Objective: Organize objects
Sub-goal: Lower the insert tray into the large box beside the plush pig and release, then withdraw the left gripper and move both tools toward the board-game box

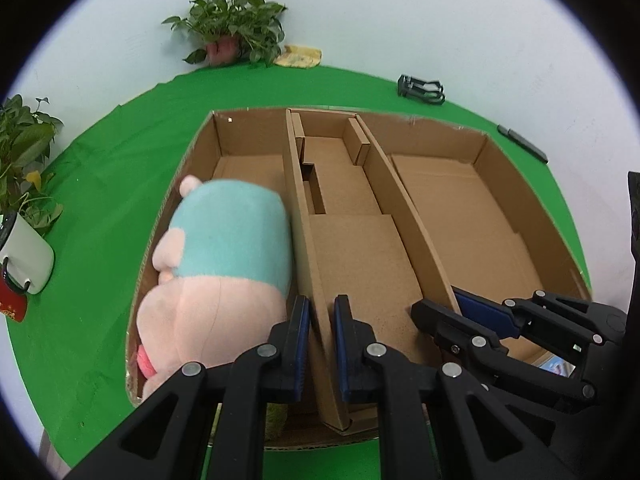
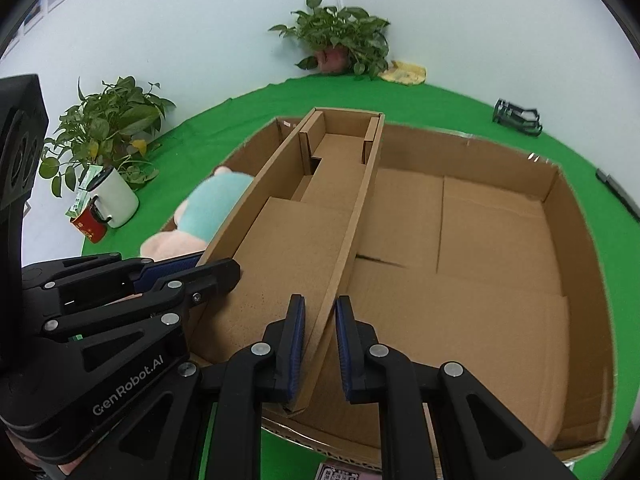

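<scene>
A large open cardboard box [image 1: 516, 184] [image 2: 576, 224] lies on the green table. Inside it, down the middle, sits a long cardboard insert [image 1: 360, 256] [image 2: 296, 232] with two upright side walls. My left gripper [image 1: 321, 305] [image 2: 214, 263] is shut on the near end of the insert's left wall. My right gripper [image 2: 319, 305] [image 1: 450, 301] is shut on the near end of its right wall. A pink plush toy in a teal top [image 1: 224, 240] [image 2: 218, 204] lies in the box's left compartment, pressed against the insert. The right compartment holds nothing.
Potted plants [image 1: 232, 24] [image 2: 108, 116] stand along the wall, with a white mug [image 2: 116, 198] and a red cup [image 2: 90, 228] at the left. At the far side lie a yellow cloth [image 1: 300, 56], a black clip frame [image 1: 422, 89] and a dark pen [image 1: 522, 143].
</scene>
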`<state>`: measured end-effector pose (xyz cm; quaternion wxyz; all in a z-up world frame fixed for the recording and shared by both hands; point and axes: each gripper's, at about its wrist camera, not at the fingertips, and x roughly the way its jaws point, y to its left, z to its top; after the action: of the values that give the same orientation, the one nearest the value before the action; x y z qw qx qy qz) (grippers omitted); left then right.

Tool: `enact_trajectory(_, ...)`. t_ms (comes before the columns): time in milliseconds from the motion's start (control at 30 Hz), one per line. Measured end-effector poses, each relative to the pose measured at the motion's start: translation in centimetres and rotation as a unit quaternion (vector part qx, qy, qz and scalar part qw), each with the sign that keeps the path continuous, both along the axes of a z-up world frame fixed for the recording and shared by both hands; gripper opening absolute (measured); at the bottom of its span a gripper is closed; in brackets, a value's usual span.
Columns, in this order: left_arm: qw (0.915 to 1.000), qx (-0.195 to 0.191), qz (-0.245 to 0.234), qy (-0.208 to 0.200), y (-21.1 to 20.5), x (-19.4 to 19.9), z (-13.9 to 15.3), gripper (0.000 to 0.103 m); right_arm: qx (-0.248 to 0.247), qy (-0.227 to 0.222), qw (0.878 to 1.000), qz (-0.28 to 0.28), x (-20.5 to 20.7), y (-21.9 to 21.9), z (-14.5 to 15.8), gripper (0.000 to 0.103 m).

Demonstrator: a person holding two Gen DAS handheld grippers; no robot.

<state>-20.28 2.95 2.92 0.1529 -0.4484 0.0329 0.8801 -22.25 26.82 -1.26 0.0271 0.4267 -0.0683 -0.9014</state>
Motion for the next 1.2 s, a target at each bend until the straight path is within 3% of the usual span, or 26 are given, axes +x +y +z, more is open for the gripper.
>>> enact_trajectory(300,0.9994,-0.007,0.009,-0.033,-0.5,0.0,-2.5,0.010,-0.017,-0.040,0.999,0.015,-0.1,-0.7,-4.7,0.015)
enact_trajectory(700,0.9987,0.001,0.013,-0.050,-1.1,1.1,-3.0,0.010,-0.023,-0.035,0.999,0.018,0.7,-1.3,-4.1,0.018)
enact_trajectory(833,0.9997,-0.012,0.008,-0.020,-1.3,2.4,-2.1,0.011,0.013,-0.006,1.000,0.008,2.1,-1.6,-2.6,0.021)
enact_trajectory(867,0.9999,-0.011,0.005,-0.006,-1.4,2.9,-1.7,0.011,0.022,0.003,1.000,0.006,2.7,-1.7,-1.9,0.033)
enact_trajectory(900,0.9998,-0.014,0.006,0.012,-1.5,3.7,-1.1,0.014,0.029,0.014,0.999,0.004,3.4,-1.9,-1.3,0.056)
enact_trajectory(933,0.9994,-0.017,0.009,0.030,-1.7,4.4,-0.5,0.017,0.045,0.027,0.999,-0.007,4.5,-1.7,-0.5,0.064)
enact_trajectory(967,0.9987,-0.016,0.011,0.047,-2.0,5.2,0.1,0.029,0.062,0.039,0.997,-0.017,5.5,-1.6,0.1,0.082)
enact_trajectory(1000,0.9977,-0.011,0.012,0.065,-2.3,6.1,0.7,0.049,0.077,0.051,0.995,-0.027,6.6,-1.4,0.6,0.099)
enact_trajectory(1067,0.9939,-0.004,0.019,0.109,-2.9,8.0,2.0,0.080,0.100,0.066,0.992,-0.045,9.0,-0.8,1.3,0.103)
enact_trajectory(1133,0.9874,-0.002,0.022,0.156,-3.1,10.2,3.3,0.082,0.116,0.066,0.989,-0.060,11.2,-0.1,1.7,0.103)
enact_trajectory(1200,0.9841,0.000,0.016,0.177,-3.0,11.9,4.2,0.082,0.139,0.068,0.985,-0.073,13.4,0.2,1.8,0.103)
